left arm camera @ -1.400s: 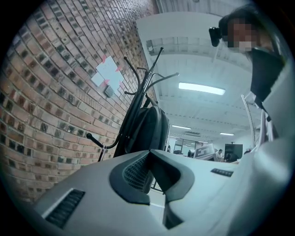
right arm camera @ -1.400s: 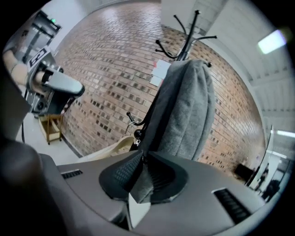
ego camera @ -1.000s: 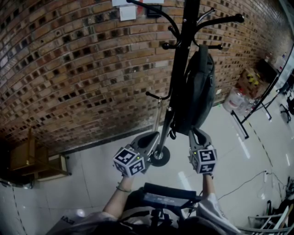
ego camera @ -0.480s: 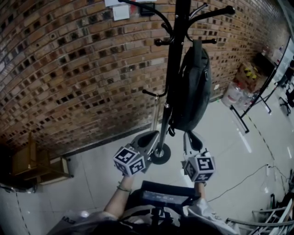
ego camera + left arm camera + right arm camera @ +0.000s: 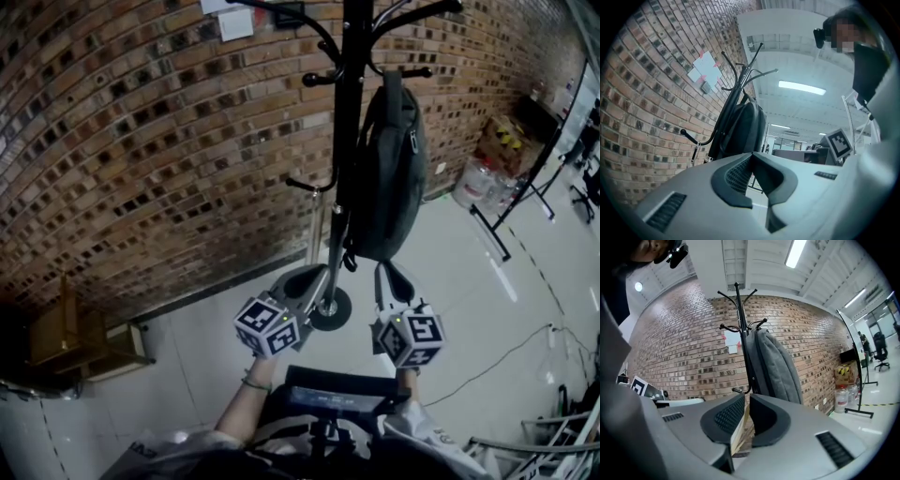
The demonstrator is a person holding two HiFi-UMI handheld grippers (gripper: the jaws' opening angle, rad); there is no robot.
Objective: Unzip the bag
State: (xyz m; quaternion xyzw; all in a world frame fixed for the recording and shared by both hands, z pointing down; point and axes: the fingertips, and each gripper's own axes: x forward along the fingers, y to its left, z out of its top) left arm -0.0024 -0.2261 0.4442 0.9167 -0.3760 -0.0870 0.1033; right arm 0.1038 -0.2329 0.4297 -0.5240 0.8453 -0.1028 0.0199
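Bag (image 5: 389, 178) hangs long-axis vertical off coat stand (image 5: 349, 141), just ahead of and above right gripper (image 5: 392, 274), the nearer; its fingers (image 5: 724, 420) have just been closing, slit left, empty; left gripper (image 5: 309, 278) fingers (image 5: 738, 176) together, empty.

Bag (image 5: 389, 178): dk grey, plain; reads lighter grey in right gripper view; coat stand (image 5: 349, 112): black throughout; wall (image 5: 141, 141): red-brown brick w/ scattered dk, near-black bricks, pale mortar lines; paper sheets (image 5: 234, 23) on wall: white; floor (image 5: 450, 300): pale grey, glossy, faint tile lines; left gripper (image 5: 312, 278) & right gripper (image 5: 392, 274): grey bodies, black pads w/ fine grid texture; cube on each: white faces w/ black square markers, small green light; box (image 5: 506, 155) far right: brown card w/ yellow-black hazard stripes; shelf unit (image 5: 66, 342) low left: brown wood.
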